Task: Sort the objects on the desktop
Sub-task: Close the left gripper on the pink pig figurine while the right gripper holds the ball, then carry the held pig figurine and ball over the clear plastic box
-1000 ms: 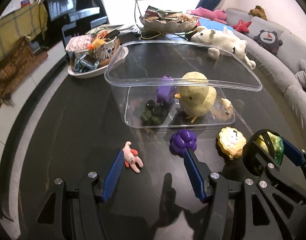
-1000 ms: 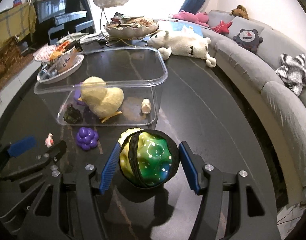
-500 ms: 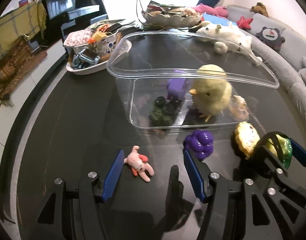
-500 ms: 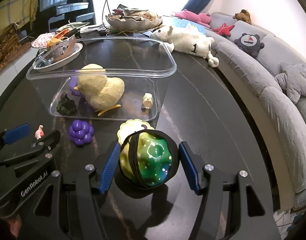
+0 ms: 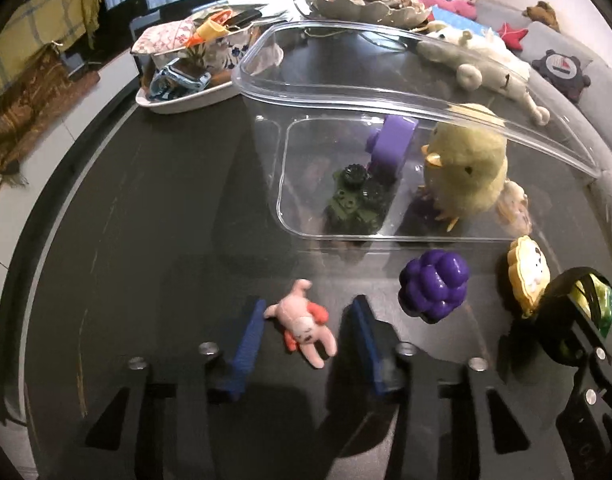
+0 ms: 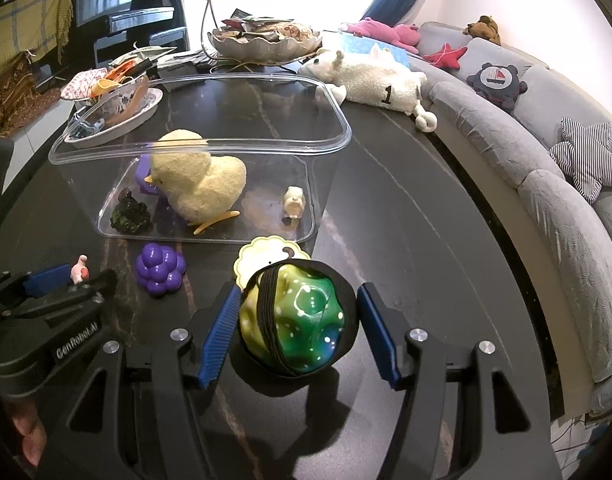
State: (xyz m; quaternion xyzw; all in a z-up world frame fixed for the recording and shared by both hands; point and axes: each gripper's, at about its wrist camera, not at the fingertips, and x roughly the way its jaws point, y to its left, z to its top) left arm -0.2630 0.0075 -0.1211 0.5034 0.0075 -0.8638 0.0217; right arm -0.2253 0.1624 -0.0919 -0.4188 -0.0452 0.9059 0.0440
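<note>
My left gripper (image 5: 306,326) is spread wide w/ the lil pink bunny (image 5: 304,324) lying between the fingers, not pinched. Purple grape toy (image 5: 433,290) sits just right of it, in front of the clear bin (image 6: 330,168). Right gripper (image 6: 300,326) also apart, green bumpy ball (image 6: 296,320) between the pads, sitting on the table.

The clear plastic storage box (image 6: 326,136) at frame centre looks smooth and glossy. The dark tabletop (image 6: 406,216) is polished; the fuzzy yellow plush chick (image 6: 198,176) looks soft, and the green-yellow bumpy ball (image 6: 298,320) shines.
</note>
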